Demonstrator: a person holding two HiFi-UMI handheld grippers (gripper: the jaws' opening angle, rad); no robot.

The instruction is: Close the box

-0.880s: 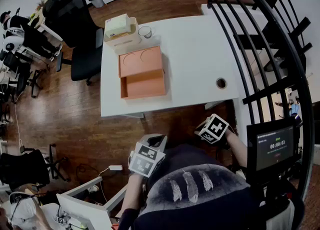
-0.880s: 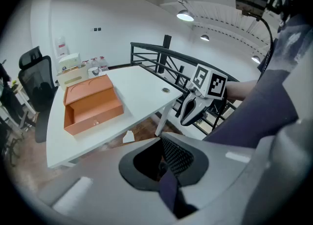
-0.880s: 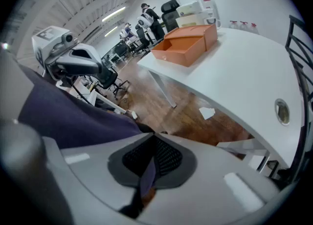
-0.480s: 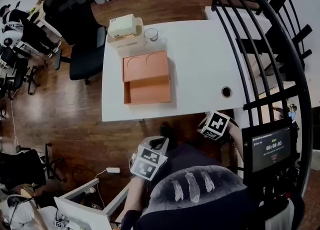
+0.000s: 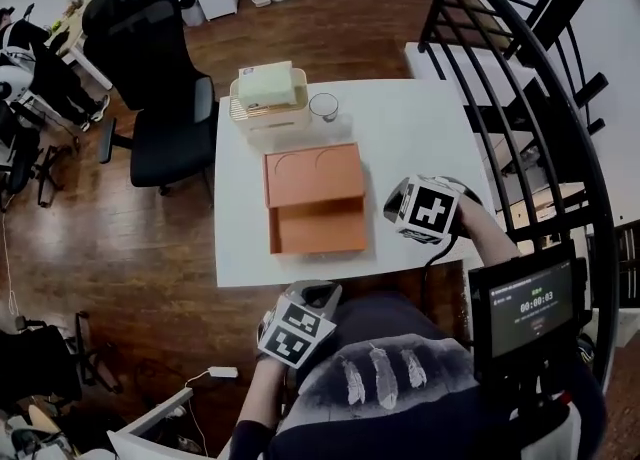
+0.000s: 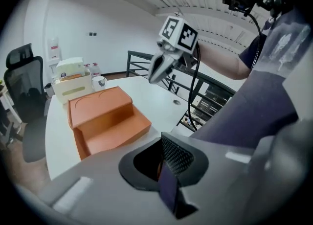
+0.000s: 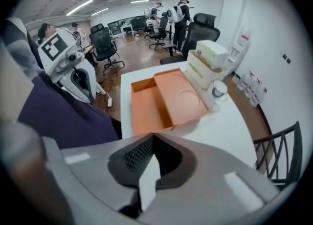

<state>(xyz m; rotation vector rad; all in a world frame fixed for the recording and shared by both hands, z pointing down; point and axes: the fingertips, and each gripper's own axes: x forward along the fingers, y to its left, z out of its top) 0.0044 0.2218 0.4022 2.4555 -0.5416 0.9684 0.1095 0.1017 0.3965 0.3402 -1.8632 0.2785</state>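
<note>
Right gripper (image 5: 393, 210) has risen beside the open orange box (image 5: 318, 228), which lies lengthwise away, lid (image 5: 313, 174) far. It and the left gripper (image 5: 312, 296) are pinched closed, empty.

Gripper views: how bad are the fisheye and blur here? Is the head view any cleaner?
Left gripper view: strong fisheye with dark vignetted corners; the left gripper body up close is soft, while the orange box is in focus. Right gripper view: same vignette, right gripper foreground blurred, box sharp, ceiling lights bright. Head view: the cleanest of the three, with even light and no glare on the white table.
</note>
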